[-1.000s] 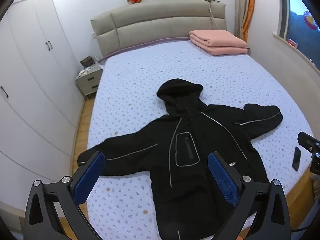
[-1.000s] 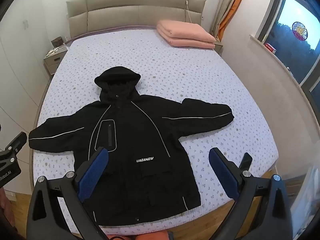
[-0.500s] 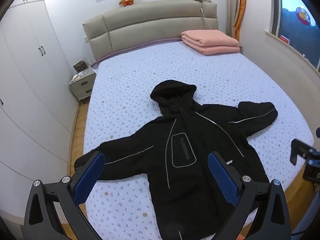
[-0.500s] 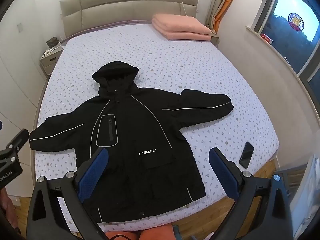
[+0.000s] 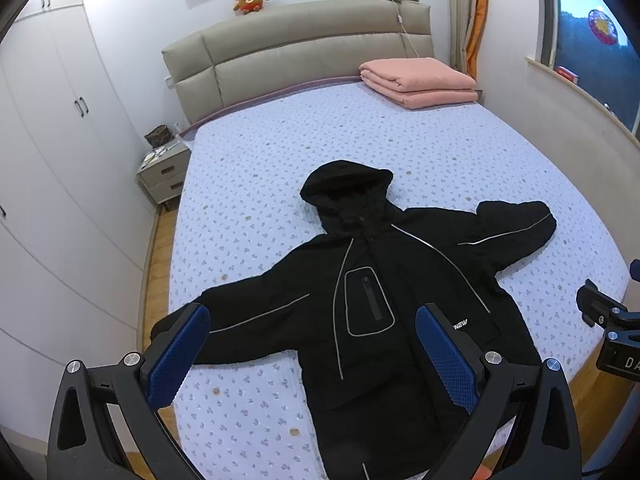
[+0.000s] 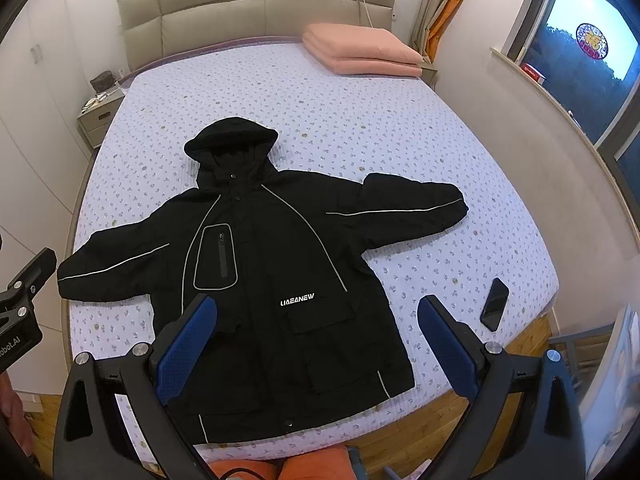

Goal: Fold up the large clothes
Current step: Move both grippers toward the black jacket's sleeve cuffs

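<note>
Black hooded jacket [image 6: 256, 264], zipped, face up, sleeves spread wide, flat on the bed [image 6: 360, 128]

The jacket [image 5: 384, 300] hem runs off the left-wrist view's bottom edge.

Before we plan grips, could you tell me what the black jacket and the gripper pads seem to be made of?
Black hooded jacket: probably woven synthetic shell, matte, soft creases, shiny piping. Left gripper pads: blue, dimpled surface, likely rubber or textured plastic.
</note>
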{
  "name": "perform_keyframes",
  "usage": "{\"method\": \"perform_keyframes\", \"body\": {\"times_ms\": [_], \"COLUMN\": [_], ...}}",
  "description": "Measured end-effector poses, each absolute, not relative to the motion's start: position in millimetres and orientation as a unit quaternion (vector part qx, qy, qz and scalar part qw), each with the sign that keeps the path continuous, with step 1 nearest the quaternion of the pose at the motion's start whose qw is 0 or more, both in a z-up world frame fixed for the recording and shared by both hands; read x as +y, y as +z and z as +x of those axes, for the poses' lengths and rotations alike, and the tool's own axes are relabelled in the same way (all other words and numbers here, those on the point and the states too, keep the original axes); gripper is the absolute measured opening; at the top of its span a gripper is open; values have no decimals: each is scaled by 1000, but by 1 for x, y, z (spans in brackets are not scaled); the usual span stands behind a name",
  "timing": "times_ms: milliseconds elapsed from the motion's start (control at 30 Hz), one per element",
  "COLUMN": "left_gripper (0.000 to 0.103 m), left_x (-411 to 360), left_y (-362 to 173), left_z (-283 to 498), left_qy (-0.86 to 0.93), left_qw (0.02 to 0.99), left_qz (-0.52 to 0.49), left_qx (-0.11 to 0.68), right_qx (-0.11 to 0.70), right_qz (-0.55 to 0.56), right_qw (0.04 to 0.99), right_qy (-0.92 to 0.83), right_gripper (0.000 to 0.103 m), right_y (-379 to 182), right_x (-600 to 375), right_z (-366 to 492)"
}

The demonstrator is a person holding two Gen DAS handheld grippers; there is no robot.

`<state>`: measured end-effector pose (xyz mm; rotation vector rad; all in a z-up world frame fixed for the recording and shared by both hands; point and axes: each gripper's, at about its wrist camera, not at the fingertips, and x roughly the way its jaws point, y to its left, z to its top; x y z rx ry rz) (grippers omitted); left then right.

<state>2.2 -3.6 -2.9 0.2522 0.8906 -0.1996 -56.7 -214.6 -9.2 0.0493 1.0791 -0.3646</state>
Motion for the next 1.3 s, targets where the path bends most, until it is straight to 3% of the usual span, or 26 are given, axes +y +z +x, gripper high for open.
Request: {"method": "perform_keyframes", "body": {"times_ms": [1300], "left_gripper": [102], "left_x": [-27], "left_y": [-38], "left_z": [8], "left_qy": [-118], "left_qw": [868], "left_qz": [128], "left_qx": [466], "right_qx": [544], "right_qz": [25], "right_qw": [820], "right_qy": [-175], "right_gripper": [101], "right_y": [-35], "right_x": [-233], "right_z": [-47]}}
